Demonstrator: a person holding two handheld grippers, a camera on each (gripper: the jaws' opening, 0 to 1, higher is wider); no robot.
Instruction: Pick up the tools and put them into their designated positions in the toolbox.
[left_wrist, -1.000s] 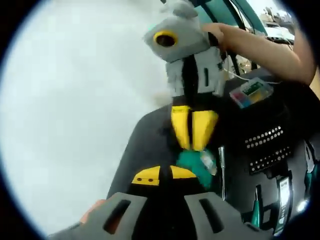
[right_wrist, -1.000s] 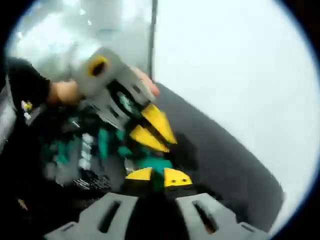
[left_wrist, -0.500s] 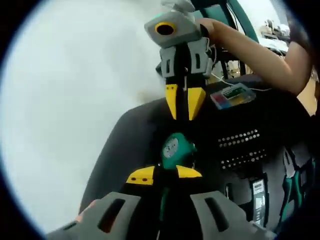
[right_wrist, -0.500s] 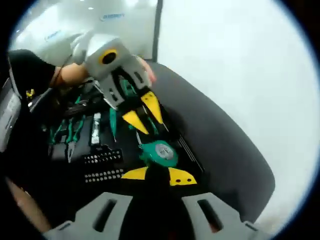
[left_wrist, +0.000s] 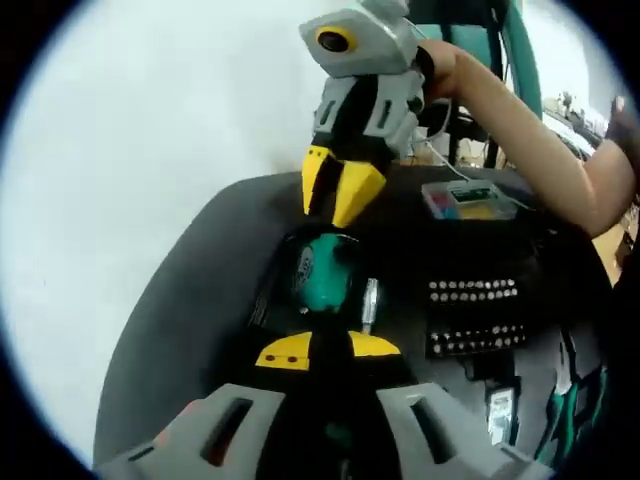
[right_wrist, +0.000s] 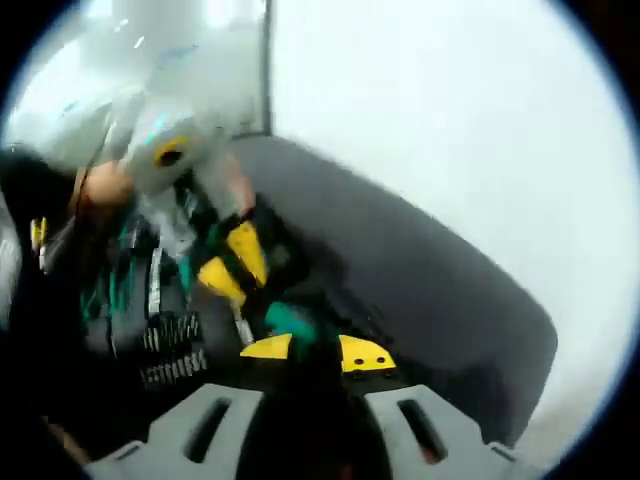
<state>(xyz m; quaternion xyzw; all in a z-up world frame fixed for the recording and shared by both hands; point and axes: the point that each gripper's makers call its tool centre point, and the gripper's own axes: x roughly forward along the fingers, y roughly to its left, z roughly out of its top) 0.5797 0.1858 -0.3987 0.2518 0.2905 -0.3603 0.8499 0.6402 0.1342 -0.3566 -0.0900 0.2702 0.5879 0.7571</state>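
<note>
Resting in a recess near the toolbox's (left_wrist: 190, 300) curved grey edge, the green tape measure (left_wrist: 318, 276) lies between the two grippers, round-bodied and glossy plastic. In the left gripper view, the left gripper (left_wrist: 318, 351) shows two yellow-tipped jaws close together just below the tape measure; whether they pinch anything cannot be told, since the dark gap between them hides what lies there. The right gripper (left_wrist: 335, 187) comes in from the top, a grey moulded body with yellow wedge tips standing a little apart, their points just above the tape measure and seemingly not on it. A person's bare arm (left_wrist: 530, 135) reaches back from it.

Beside the tape measure lies a short silver metal piece (left_wrist: 369, 303). Further in, rows of small shiny bits (left_wrist: 475, 318) sit in black foam, and a clear-lidded small box (left_wrist: 468, 198) with coloured contents sits toward the far edge. Green-handled tools (left_wrist: 570, 420) lie at the near right corner.

The right gripper view is blurred: its own yellow tips (right_wrist: 316, 351) sit slightly apart with the green tape measure (right_wrist: 289, 321) just above them, and the left gripper (right_wrist: 232, 264) angles in opposite, over the dark foam. The toolbox's matte grey rim (right_wrist: 450, 290) curves against a white surface (right_wrist: 480, 130).
</note>
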